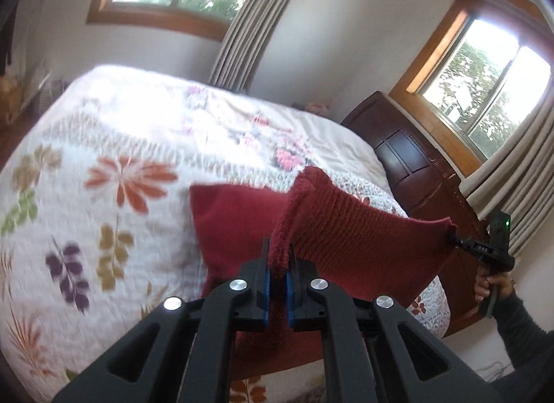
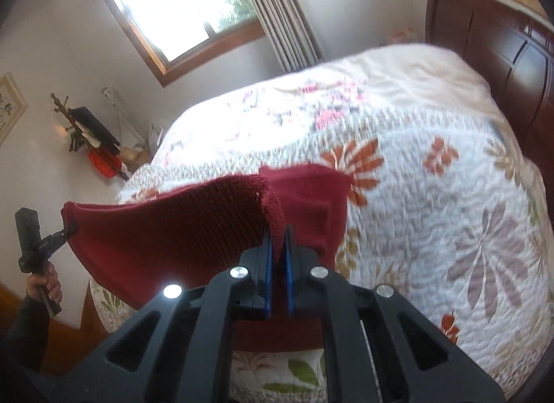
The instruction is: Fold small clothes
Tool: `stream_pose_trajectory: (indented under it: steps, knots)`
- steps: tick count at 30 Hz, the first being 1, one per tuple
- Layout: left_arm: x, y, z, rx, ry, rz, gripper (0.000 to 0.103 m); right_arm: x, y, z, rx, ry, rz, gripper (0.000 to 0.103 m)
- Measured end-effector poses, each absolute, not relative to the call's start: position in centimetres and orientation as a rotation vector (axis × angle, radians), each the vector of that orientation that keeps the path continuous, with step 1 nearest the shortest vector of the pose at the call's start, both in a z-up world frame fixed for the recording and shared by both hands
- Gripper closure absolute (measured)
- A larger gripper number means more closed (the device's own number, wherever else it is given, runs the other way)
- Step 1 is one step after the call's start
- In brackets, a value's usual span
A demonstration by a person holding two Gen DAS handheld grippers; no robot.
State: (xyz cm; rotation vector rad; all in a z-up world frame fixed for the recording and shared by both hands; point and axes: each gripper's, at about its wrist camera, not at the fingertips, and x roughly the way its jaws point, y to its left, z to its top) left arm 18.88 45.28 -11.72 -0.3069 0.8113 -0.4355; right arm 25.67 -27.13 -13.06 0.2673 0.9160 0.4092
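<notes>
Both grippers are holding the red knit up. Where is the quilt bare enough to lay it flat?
The quilt is bare from the red knit out to its far edge and the pillow end by the headboard. The only crowding is the knit, stretched between the left gripper and right gripper.

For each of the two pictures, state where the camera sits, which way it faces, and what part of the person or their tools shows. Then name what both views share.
Left wrist: sits on the left gripper, looks along its fingers across the bed toward a window; the right gripper and hand show at far right.
Right wrist: sits on the right gripper, faces the bed and another window; the left gripper and hand show at far left.
Shared: the red garment, pinched at both ends, and the floral quilt.
</notes>
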Motion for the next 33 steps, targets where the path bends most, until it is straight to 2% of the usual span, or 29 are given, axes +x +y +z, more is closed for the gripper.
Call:
stream_pose_trajectory:
  steps: [8,15,21,26,33]
  knots:
    - [27.0,43.4,-11.7,-0.198,0.853,-0.404,0.096,32.7,-26.2,-12.9,0.235,0.913,0.38,0.098]
    - [35.7,43.3,-19.4,-0.268,1.092,-0.33,0.096,39.7,-24.2,-18.8,0.221,1.108,0.353,0.098]
    - [37.6,43.1,-23.7,-0.258,1.215,-0.299,0.096,41.6,-23.6,-24.1,0.18,1.237,0.315,0.098]
    - [37.8,43.0,-22.7,-0.27,1.184,-0.326,0.096,42.4,-23.8,-23.6,0.202,1.206,0.314,0.098]
    - [38.0,42.8,-18.0,-0.304,1.057,-0.383,0.097,42.9,-23.7,-18.4,0.198,1.095,0.35,0.098]
